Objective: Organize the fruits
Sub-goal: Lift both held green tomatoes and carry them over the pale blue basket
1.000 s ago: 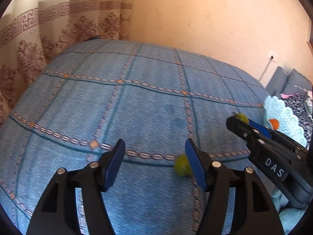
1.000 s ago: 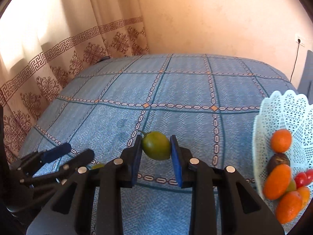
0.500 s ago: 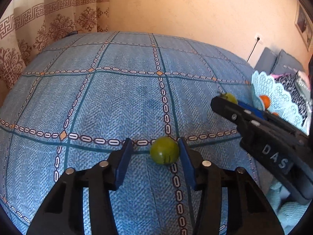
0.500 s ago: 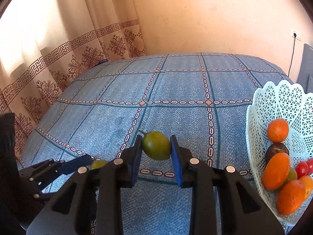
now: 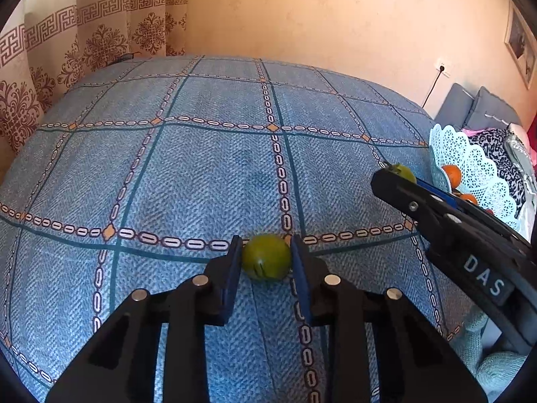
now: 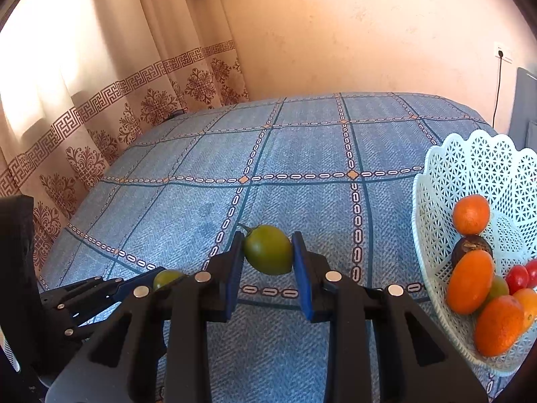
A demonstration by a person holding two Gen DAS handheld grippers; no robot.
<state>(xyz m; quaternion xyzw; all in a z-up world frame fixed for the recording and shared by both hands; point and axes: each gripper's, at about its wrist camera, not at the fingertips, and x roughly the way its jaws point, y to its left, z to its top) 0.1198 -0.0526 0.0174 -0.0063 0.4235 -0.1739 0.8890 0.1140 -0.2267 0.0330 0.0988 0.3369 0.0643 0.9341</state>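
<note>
Green fruit [image 5: 266, 257] gripped between my left jaws [image 5: 266, 258] at the bed [image 5: 208, 174], second green fruit [image 6: 267, 249] held in my right jaws [image 6: 268, 250], basket [image 6: 436, 201] right of them

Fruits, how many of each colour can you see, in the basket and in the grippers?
Counting what shows in the right wrist view:
Green: 3, one in the right gripper, one in the left gripper, one in the basket
Orange: 4
Red: 2
Dark brown: 1
Total: 10
</note>
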